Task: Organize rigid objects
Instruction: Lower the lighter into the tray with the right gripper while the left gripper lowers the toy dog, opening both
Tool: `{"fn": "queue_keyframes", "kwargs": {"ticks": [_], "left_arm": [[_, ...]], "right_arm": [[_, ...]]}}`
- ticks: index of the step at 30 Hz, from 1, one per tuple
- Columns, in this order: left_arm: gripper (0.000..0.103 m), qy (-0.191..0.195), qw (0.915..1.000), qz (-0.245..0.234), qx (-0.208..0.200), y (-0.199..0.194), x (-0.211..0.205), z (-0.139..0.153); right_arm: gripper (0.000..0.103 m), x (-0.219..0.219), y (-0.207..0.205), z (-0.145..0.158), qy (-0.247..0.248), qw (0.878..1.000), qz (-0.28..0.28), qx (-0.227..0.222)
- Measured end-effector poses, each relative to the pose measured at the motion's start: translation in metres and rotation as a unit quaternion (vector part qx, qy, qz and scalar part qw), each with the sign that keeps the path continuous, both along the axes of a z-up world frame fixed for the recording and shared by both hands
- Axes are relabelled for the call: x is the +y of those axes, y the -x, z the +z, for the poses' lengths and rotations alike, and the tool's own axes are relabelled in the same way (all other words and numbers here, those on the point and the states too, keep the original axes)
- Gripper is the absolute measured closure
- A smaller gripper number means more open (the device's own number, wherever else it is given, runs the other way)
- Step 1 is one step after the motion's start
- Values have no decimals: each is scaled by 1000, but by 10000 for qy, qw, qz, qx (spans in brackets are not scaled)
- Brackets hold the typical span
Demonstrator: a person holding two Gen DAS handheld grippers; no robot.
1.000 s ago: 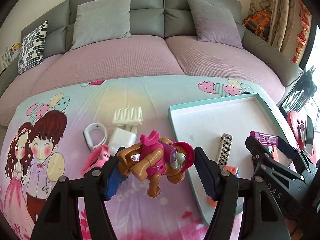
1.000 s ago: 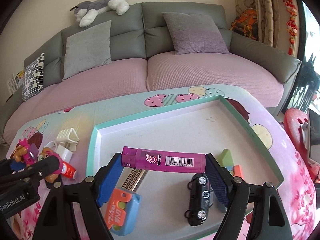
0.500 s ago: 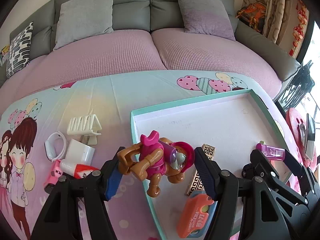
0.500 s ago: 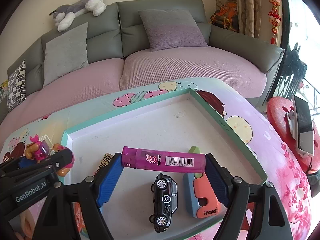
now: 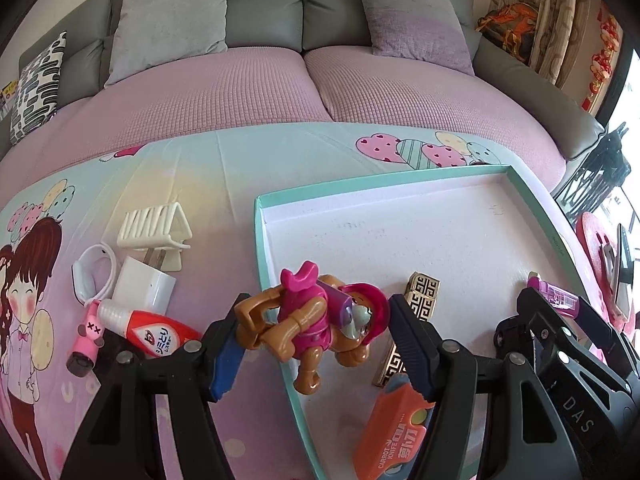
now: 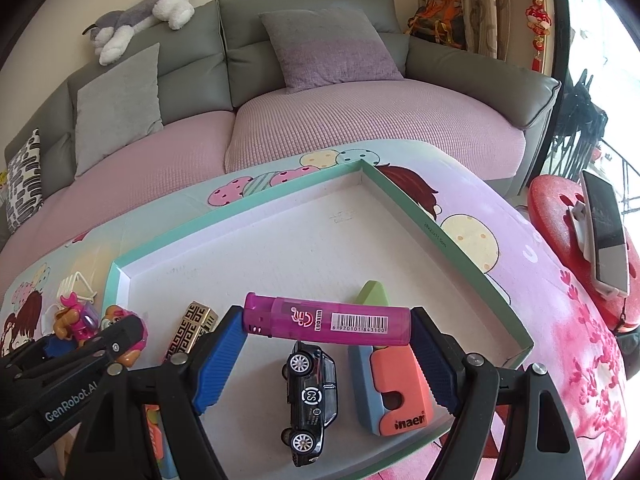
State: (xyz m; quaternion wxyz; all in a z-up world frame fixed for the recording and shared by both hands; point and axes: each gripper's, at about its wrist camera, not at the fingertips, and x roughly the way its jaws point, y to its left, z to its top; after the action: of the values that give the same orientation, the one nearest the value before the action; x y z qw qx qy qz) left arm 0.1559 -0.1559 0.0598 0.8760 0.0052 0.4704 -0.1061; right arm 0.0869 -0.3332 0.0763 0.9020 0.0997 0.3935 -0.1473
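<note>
Toys and small rigid items lie partly in a shallow teal-edged tray and partly on the cartoon-printed surface in front of a grey sofa with pink seat covers. The left gripper is clamped on a toy dog figure in a magenta outfit, one pad at its brown hindquarters and the other at its red-helmeted head; the figure hangs above the tray's left rim. The right gripper is clamped end to end on a translucent magenta lighter with a barcode, held level above the tray's near part.

Inside the tray, beneath the lighter, sit a black toy car and, just beside it, an orange and blue utility knife with a green wedge-shaped block at its far end. Toward the tray's left side lie a gold box with a fret pattern and an orange carrot knife.

On the cloth left of the tray are a cream hair claw clip, a white charger plug, a white ring-shaped item, a red and white glue tube and a small pink toy, grouped close together. A plush husky lies on the sofa back.
</note>
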Motion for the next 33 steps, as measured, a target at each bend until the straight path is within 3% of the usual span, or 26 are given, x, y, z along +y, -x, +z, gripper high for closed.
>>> {"fn": "queue_keyframes", "kwargs": {"ticks": [27, 33], "left_arm": [[31, 29, 10000, 19, 93, -2, 5, 2], [29, -9, 9999, 126, 60, -1, 10, 6]], "right_arm": [[18, 1, -2, -4, -46, 9999, 106, 78], [2, 1, -2, -6, -116, 9998, 129, 73]]}}
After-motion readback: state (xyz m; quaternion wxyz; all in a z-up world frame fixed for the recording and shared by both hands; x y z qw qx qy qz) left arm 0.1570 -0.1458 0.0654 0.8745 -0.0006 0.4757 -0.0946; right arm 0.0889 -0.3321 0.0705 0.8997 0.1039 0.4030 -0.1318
